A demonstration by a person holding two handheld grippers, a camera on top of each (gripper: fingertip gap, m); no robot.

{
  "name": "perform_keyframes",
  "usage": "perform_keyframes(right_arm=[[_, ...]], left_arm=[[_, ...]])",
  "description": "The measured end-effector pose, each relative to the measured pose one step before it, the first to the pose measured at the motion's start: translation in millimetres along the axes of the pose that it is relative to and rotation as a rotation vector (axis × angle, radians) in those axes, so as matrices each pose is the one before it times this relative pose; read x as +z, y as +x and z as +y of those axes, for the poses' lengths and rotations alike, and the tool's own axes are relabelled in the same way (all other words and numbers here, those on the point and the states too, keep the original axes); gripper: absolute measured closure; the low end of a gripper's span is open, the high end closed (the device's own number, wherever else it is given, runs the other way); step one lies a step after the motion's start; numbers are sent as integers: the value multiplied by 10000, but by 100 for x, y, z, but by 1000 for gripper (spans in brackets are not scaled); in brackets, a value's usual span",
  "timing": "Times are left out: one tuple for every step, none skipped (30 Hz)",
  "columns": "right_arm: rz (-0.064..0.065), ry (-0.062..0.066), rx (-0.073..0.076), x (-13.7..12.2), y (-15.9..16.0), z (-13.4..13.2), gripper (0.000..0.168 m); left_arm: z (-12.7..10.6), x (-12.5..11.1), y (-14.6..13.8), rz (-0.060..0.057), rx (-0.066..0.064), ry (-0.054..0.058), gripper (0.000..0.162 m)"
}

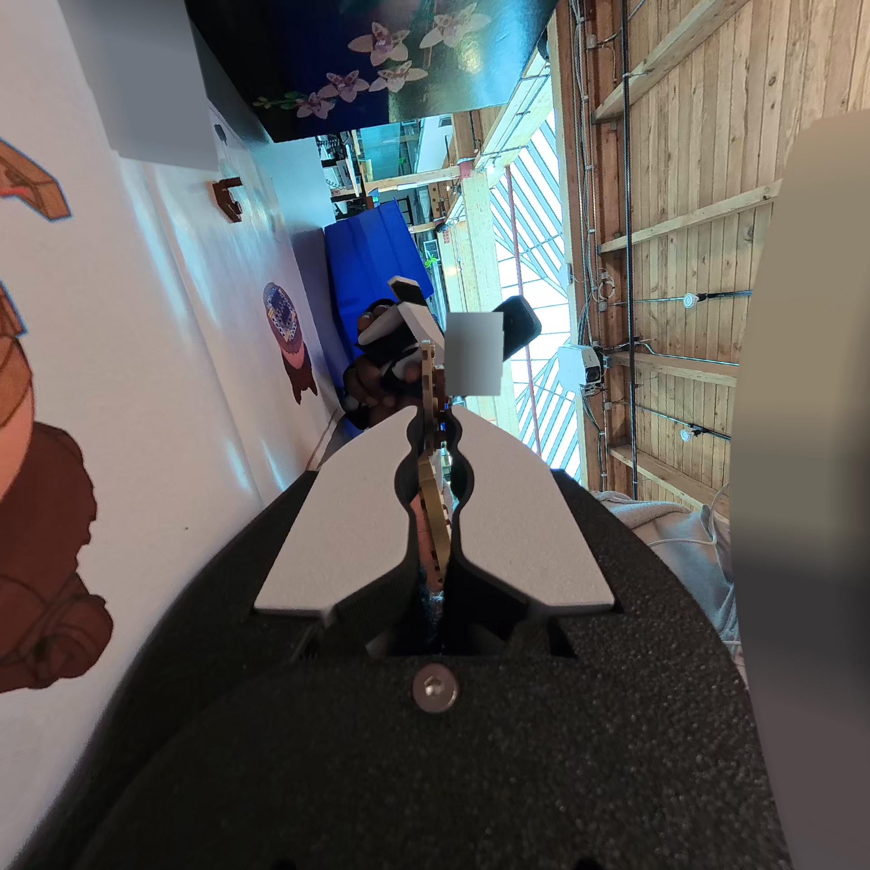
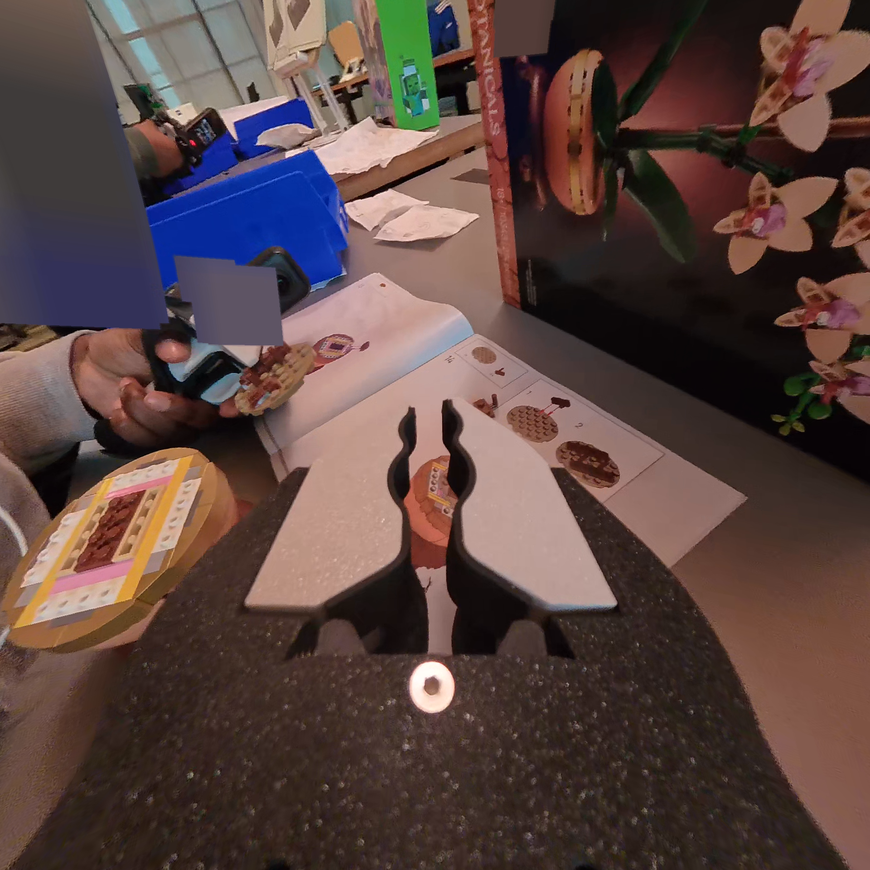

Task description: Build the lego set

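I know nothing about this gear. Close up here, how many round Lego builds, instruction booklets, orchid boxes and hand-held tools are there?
Round Lego builds: 2 (tan plate, striped disc)
Instruction booklet: 1
Orchid box: 1
Hand-held tools: 2 (left tool, clamped on the tan plate; right tool, holding nothing)
Total: 6

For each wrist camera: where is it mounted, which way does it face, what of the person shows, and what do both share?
Left wrist view: rolled sideways on the left gripper, clamping a round tan plate edge-on; a hand beyond.
Right wrist view: on the right gripper, over the instruction booklet; hand, sleeve at left.
Shared: plate, booklet, orchid box.
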State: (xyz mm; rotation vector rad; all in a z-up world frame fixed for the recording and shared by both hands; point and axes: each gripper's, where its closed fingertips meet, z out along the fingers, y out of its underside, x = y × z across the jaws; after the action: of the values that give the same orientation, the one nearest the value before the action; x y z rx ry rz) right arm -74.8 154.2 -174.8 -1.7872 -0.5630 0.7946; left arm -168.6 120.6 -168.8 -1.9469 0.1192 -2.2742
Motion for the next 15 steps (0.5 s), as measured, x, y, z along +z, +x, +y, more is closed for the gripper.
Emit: perform_keyframes(right_arm=[[-156,-66,83,56,-114,84,158],[-42,-20,73,11,14,28,158],[3,79,36,-47,42,-96,158],[-36,191,-30,-89,-38,-235,159],[39,183,-58,-89,6,-253,160],[118,137,-46,-87,18,-255,160],[-26,117,-128,-60,-260,-261,160],[-5,95,-190,-25,-269,-227,161],[132,19,-238,-10,-75,-31,161],[151,-52,-308,10,0,202,160],[202,-30,-244,24,123,245,160],[-20,78,-140,-39,-124,-108,160],[-49,172,-195,-57,-139,-229,159],[114,160,-236,-107,61,-253,158],[45,161,-344,-120,-97,-422,154]], left_arm=[[62,40,-35,-35,32,-34,155],[56,23,-21,-28,29,-31,155],[47,16,-9,-11,18,-23,155],[7,7,-1,-3,9,-6,155],[-11,-4,4,1,-2,8,155],[-5,-8,1,3,-7,4,155],[22,-8,-9,-3,-4,-8,155],[31,9,0,-3,6,-17,155],[25,2,-2,-4,8,-13,155],[2,9,-15,-9,3,-1,155],[-1,0,-4,2,-4,2,155],[-5,6,-4,13,-16,0,155],[-19,-1,4,11,-18,2,155],[-7,-6,16,10,-3,5,155],[-4,-9,-2,4,-1,4,155]])
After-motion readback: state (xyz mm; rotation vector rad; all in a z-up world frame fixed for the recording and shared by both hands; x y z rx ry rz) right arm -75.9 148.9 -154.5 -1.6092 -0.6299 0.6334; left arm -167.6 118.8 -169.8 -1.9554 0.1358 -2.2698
